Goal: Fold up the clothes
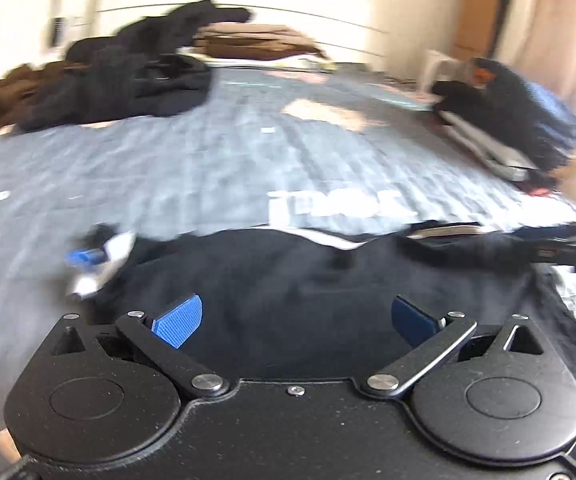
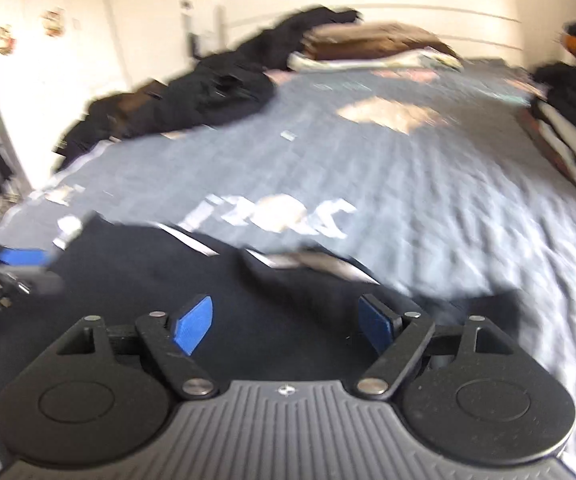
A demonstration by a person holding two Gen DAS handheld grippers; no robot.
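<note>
Grey bedspread (image 1: 208, 160) is covering the bed, clothing heaped far left. Near edge: a black garment (image 1: 288, 288) is lying spread. Left gripper (image 1: 294, 320) and right gripper (image 2: 288, 320) are hovering wide apart, gripping nothing. Judgement: between folds; next, seizing an edge.

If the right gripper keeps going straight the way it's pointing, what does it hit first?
Most likely the black garment lying right ahead of the open right gripper, before the grey bedspread beyond it. Blur makes depth uncertain.
</note>
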